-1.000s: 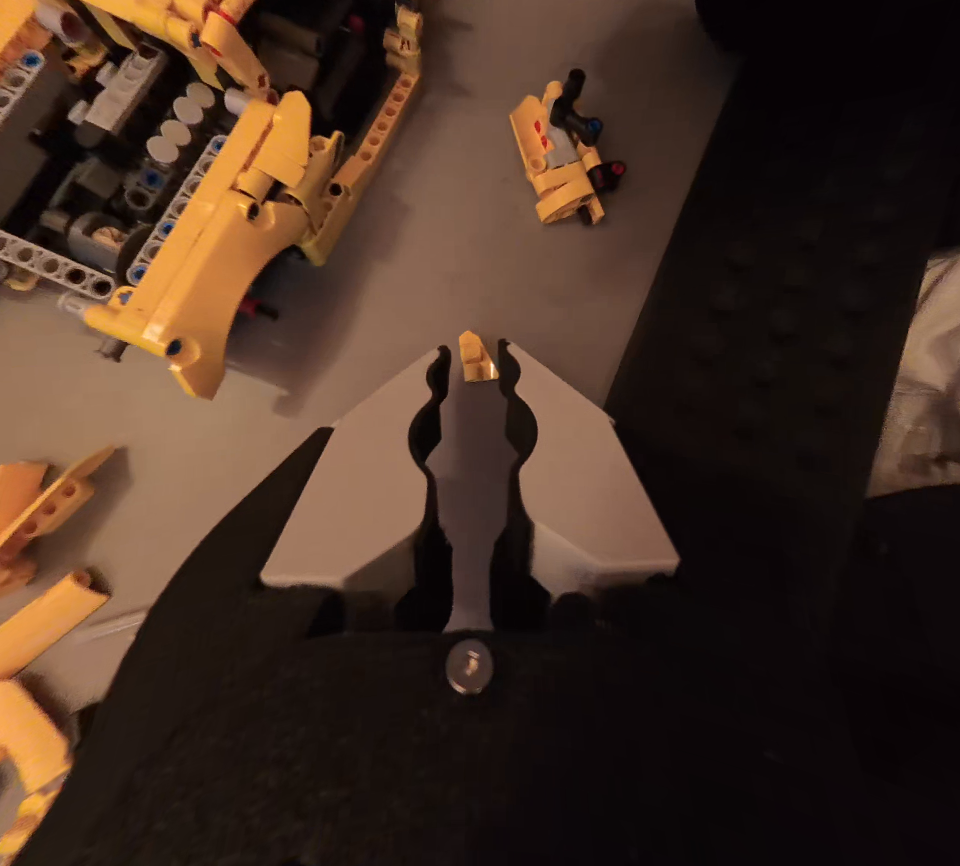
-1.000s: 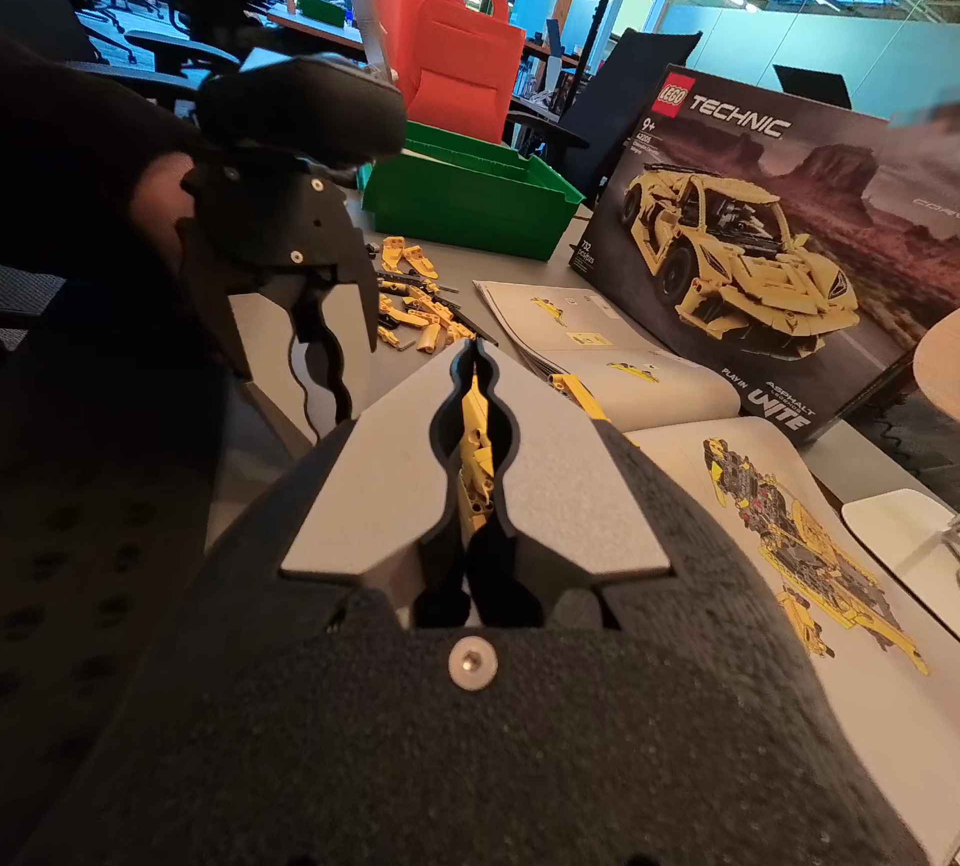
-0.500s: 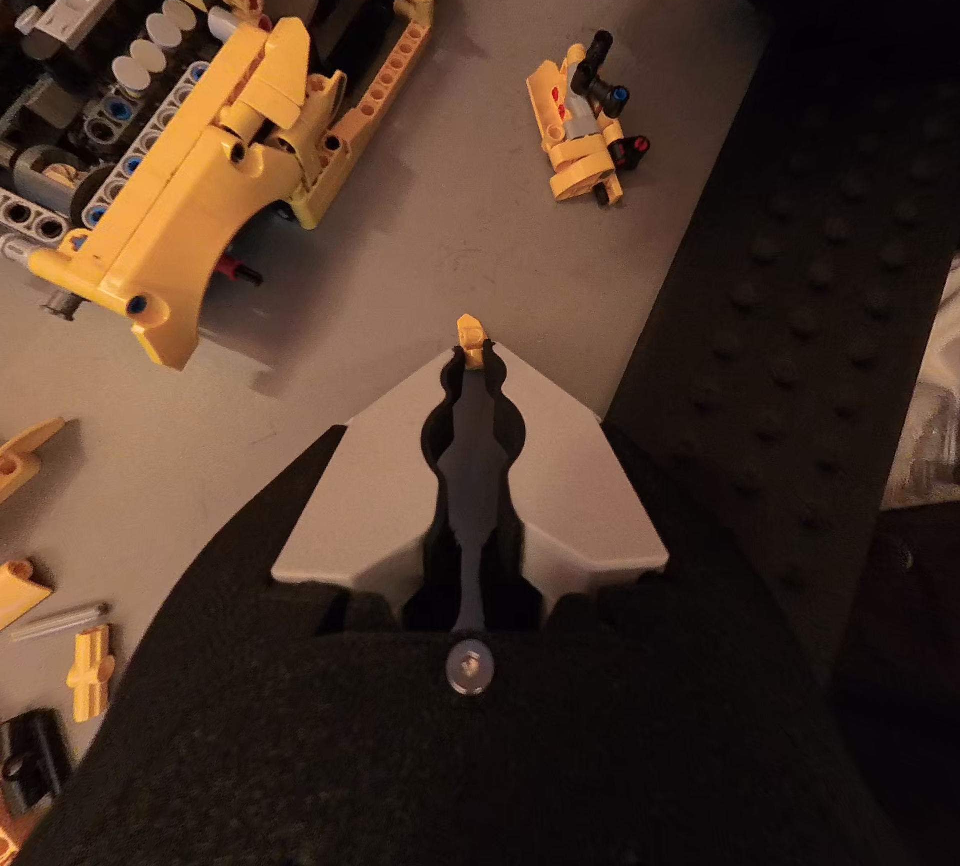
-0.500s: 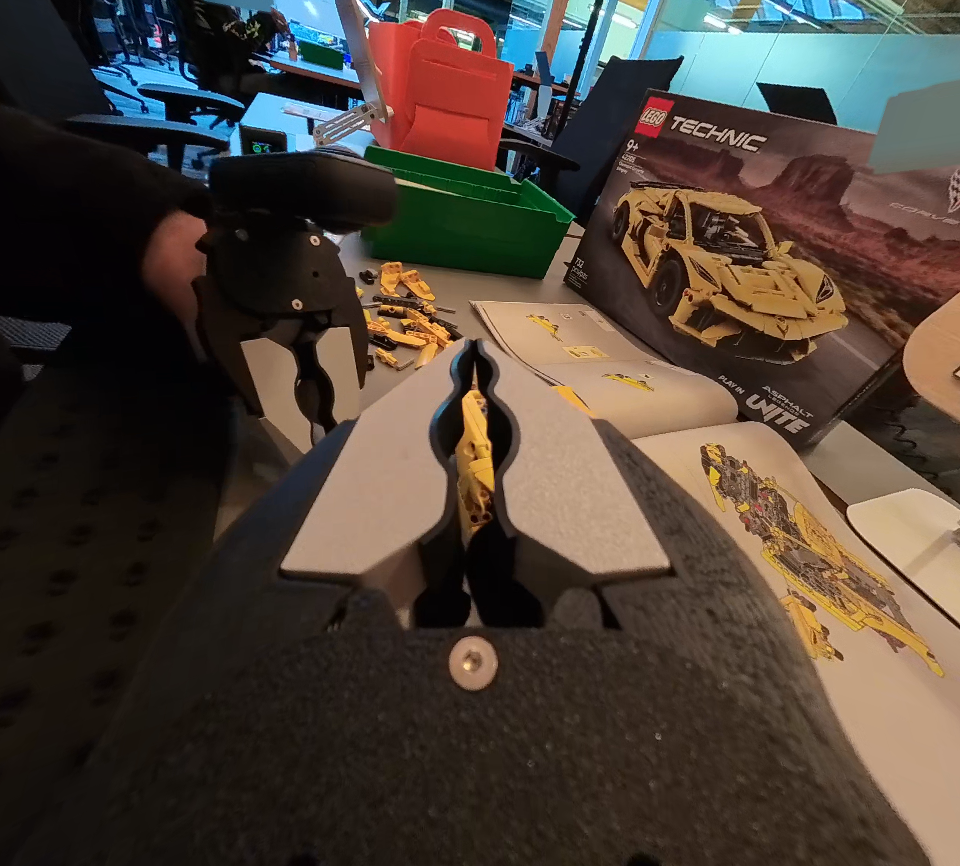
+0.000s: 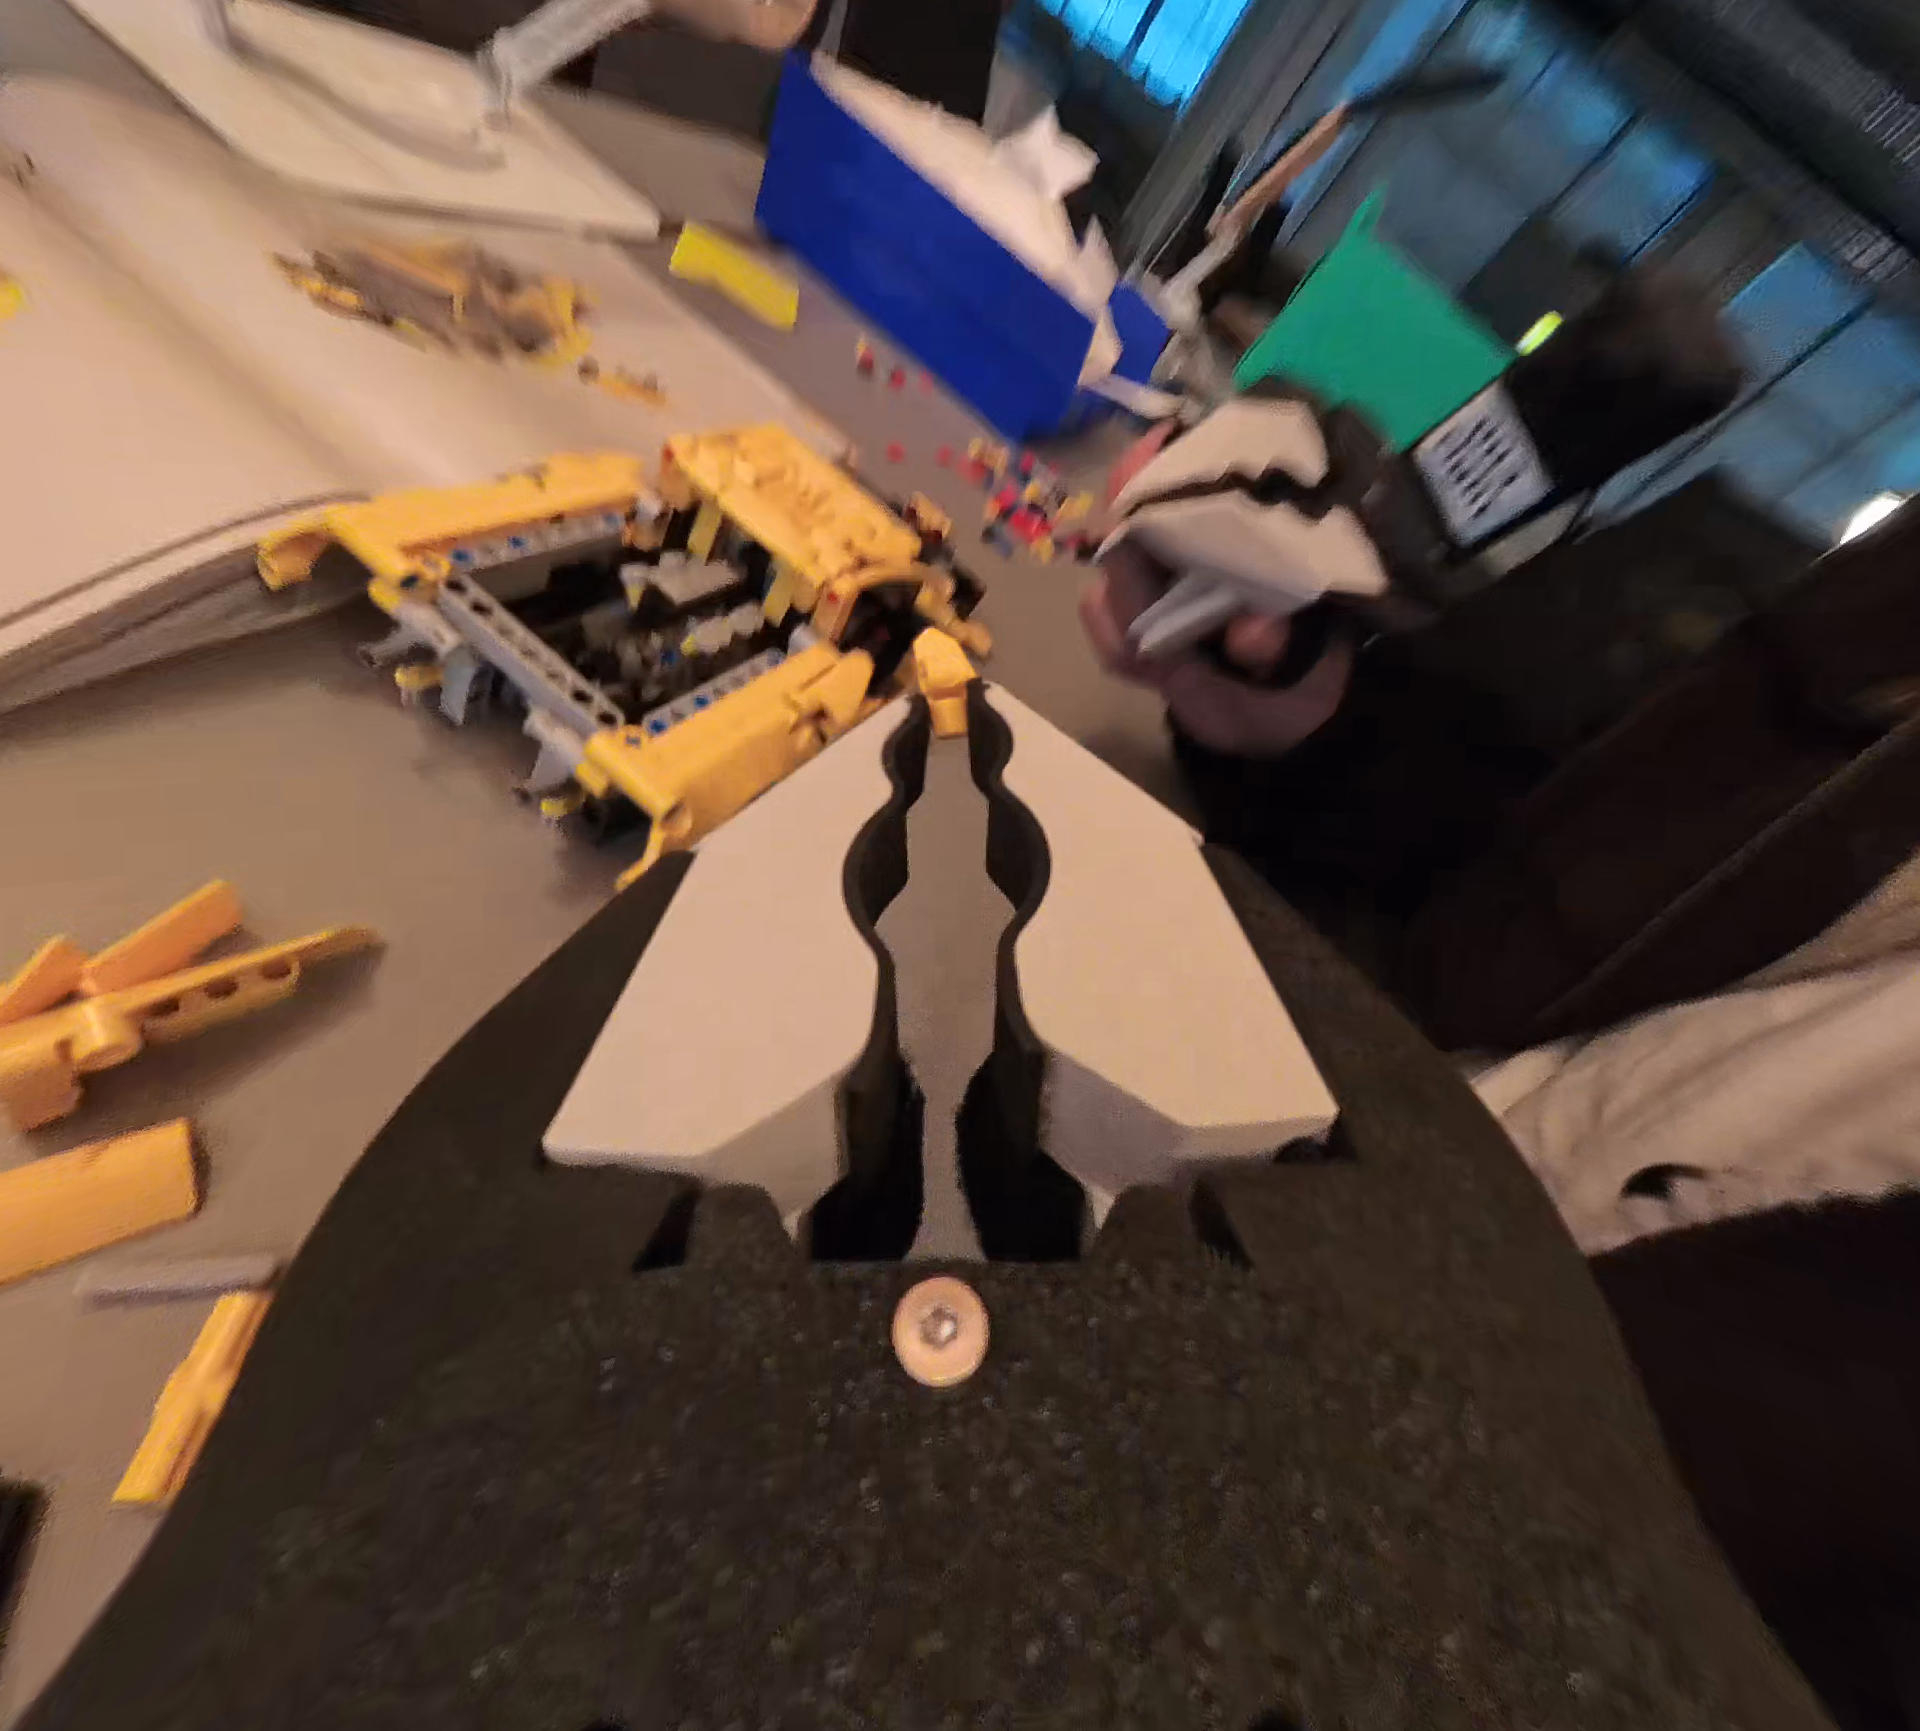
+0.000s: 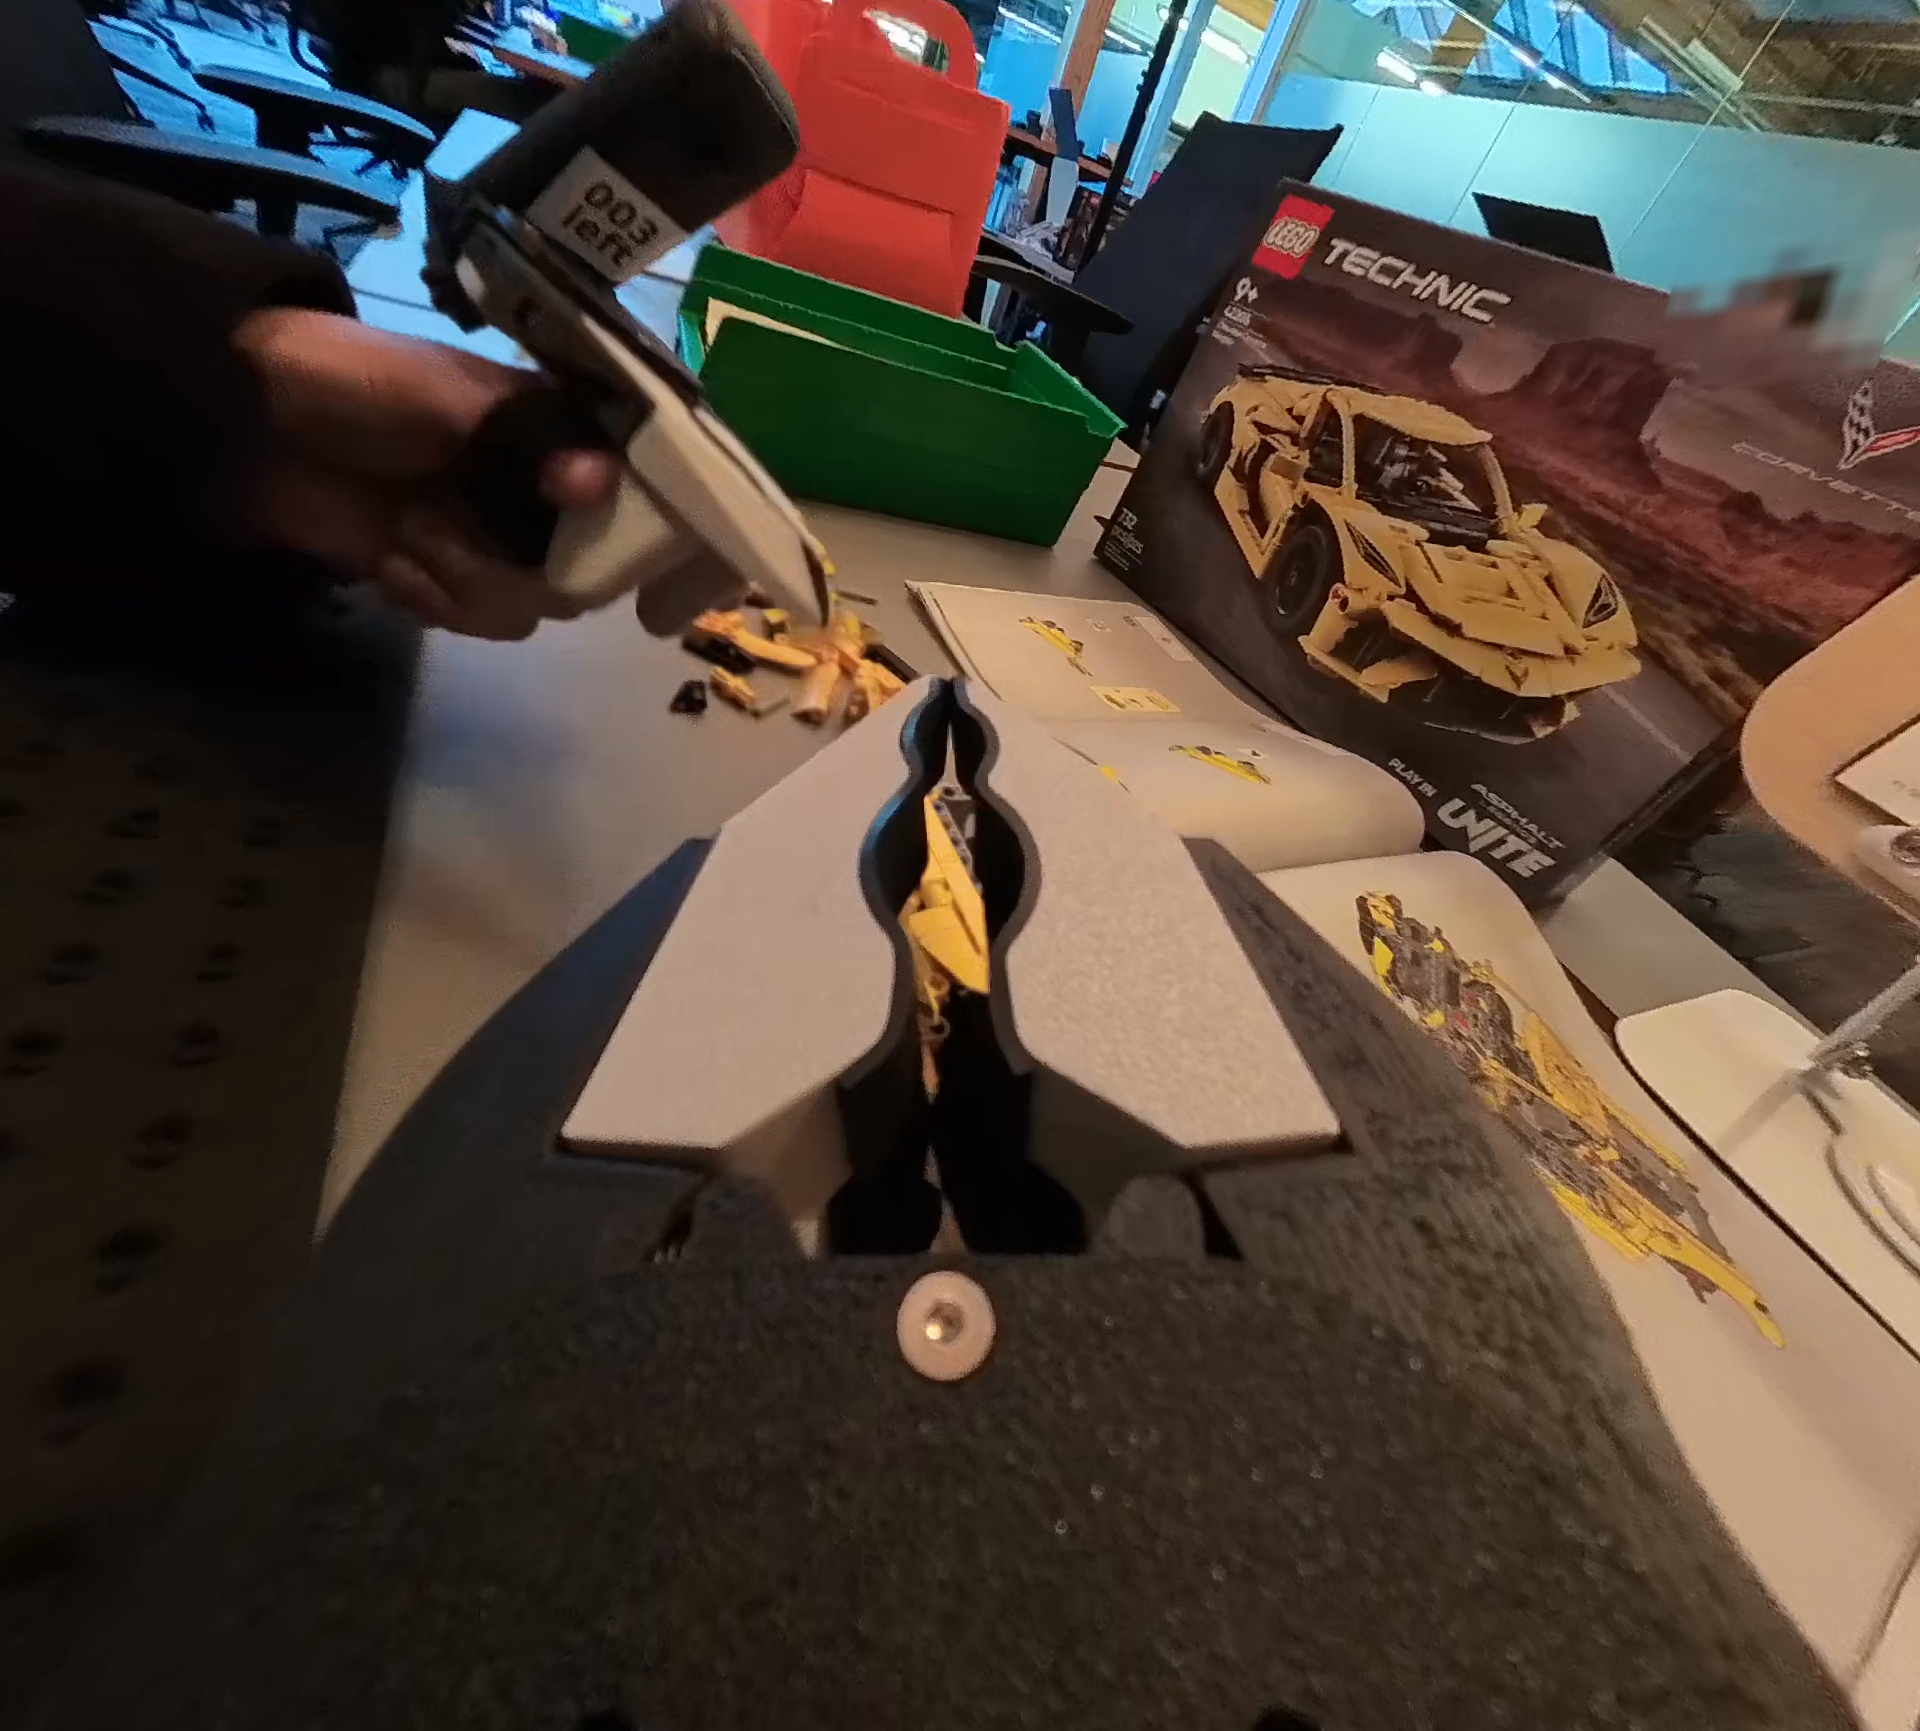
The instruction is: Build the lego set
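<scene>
My left gripper [image 5: 945, 710] is shut on a small yellow piece [image 5: 940, 658] and holds it above the table, close to the near corner of the part-built yellow car chassis [image 5: 675, 580]. In the right wrist view the left gripper [image 6: 816, 590] points down over a pile of loose yellow parts [image 6: 790, 658], held by a hand. My right gripper [image 6: 951, 710] has its tips together; yellow and grey chassis parts show through the gap behind them. It also shows in the left wrist view [image 5: 1122, 538], just right of the chassis, held by a hand.
An open instruction book [image 6: 1558, 1162] and a booklet [image 6: 1143, 694] lie by the set's box [image 6: 1455, 518]. A green bin [image 6: 894, 424] and a red bag [image 6: 883, 154] stand behind. A blue box [image 5: 914, 279] and small red pieces [image 5: 997, 486] lie beyond the chassis; yellow panels [image 5: 135, 985] lie at left. One gripper's finger ends stand about 7 centimetres off the other's.
My left gripper closed on the small yellow piece on the table, then lifted it and tilted up toward the chassis. The right gripper has stayed shut and hardly moved.
</scene>
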A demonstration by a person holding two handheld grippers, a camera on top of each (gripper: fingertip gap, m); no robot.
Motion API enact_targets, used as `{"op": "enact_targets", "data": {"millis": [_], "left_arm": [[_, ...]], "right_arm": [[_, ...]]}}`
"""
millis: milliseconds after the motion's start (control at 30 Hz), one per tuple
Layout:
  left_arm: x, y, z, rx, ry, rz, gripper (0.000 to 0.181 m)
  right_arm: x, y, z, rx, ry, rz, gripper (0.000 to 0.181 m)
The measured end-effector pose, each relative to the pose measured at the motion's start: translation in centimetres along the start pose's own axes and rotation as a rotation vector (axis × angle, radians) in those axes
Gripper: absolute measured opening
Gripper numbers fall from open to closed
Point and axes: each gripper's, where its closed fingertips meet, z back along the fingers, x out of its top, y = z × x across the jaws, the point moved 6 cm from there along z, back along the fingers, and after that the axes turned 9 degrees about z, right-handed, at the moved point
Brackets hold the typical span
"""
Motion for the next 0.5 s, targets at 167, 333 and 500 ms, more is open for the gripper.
{"op": "enact_targets", "data": {"millis": [167,333,500], "left_arm": [[0.8,0.2,1.1,-0.191,-0.145,0.077,0.007],[1.3,0.1,1.3,-0.214,-0.175,0.009,0.006],[0.5,0.1,0.4,-0.174,-0.111,-0.057,0.006]], "right_arm": [[-1.2,-0.4,-0.4,-0.028,0.049,0.012,0.000],[-1.6,-1.0,-0.1,-0.057,0.047,-0.022,0.000],[-2.3,-1.7,0.2,-0.089,0.062,-0.061,0.000]]}}
